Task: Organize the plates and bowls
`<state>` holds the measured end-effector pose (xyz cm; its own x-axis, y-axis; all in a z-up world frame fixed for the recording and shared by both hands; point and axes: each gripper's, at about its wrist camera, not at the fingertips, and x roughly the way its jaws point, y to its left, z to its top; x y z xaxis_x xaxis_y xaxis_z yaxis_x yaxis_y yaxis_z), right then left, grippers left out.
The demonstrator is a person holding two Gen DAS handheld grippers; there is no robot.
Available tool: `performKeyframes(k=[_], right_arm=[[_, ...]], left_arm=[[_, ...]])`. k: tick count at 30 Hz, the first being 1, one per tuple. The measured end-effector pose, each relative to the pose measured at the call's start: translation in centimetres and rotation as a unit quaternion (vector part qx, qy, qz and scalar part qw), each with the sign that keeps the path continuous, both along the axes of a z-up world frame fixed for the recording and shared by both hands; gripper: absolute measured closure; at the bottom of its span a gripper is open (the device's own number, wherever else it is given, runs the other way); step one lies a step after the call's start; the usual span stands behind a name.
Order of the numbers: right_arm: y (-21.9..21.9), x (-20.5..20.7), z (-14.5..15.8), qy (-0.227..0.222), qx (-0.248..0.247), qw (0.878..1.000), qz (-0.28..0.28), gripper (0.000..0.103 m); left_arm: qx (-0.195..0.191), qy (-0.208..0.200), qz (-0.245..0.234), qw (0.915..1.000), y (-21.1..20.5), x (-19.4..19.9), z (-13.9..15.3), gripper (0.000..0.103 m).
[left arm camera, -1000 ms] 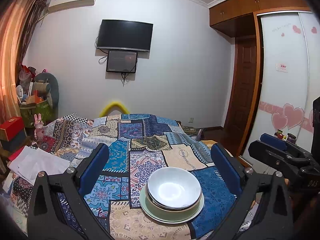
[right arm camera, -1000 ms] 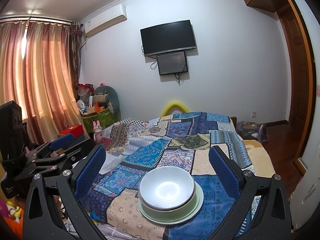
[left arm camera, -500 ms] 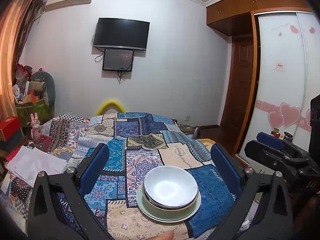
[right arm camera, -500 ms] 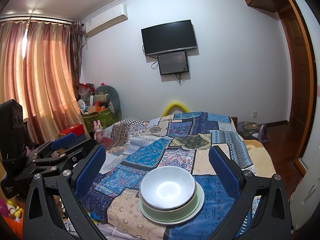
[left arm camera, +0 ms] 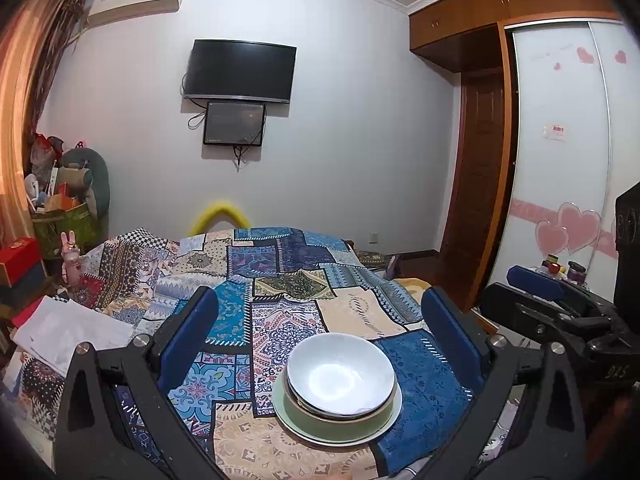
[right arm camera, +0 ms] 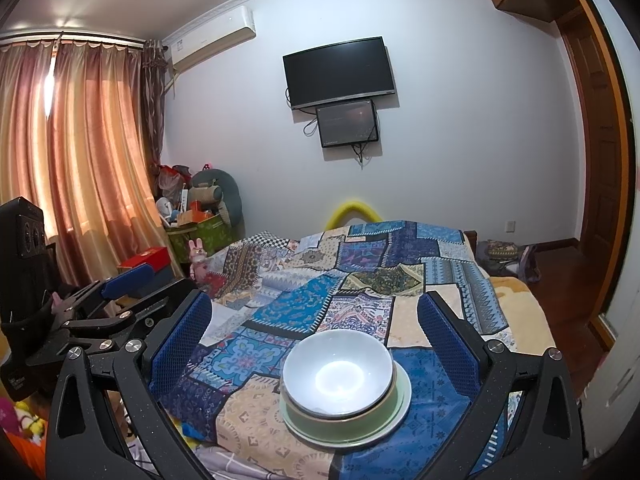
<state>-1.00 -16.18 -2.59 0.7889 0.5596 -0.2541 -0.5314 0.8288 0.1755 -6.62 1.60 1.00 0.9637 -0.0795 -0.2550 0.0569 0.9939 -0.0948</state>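
Observation:
A white bowl (left arm camera: 340, 374) (right arm camera: 338, 374) is nested in a pale green bowl (left arm camera: 340, 420) (right arm camera: 352, 426), and both stand on a pale green plate (left arm camera: 288, 420) (right arm camera: 402, 410) near the front of a patchwork bedspread (left arm camera: 280, 280) (right arm camera: 360, 280). My left gripper (left arm camera: 320, 336) hovers open above and in front of the stack, nothing between its blue pads. My right gripper (right arm camera: 314, 336) is open too, held level with the stack and clear of it. In each wrist view the other gripper shows at the edge, off to the side of the bed.
White folded cloth (left arm camera: 68, 332) lies on the bed's left side. A green bin of clutter (right arm camera: 200, 232) and a red box (right arm camera: 144, 260) stand by the curtain. A wardrobe with heart stickers (left arm camera: 568, 200) and a wooden door (right arm camera: 604, 200) are to the right. A TV (left arm camera: 240, 70) hangs on the far wall.
The left wrist view has drifted slightly, so the stack sits a little further left and lower between its fingers. The right gripper and the stack have hardly moved.

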Motion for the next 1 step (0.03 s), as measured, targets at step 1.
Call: performKeyframes(k=[1], right_arm=[[0.02, 0.06, -0.04, 0.0, 0.0, 1.0, 0.0, 0.0]], left_arm=[[0.0, 0.0, 0.0, 1.0, -0.04, -0.03, 0.0, 0.0]])
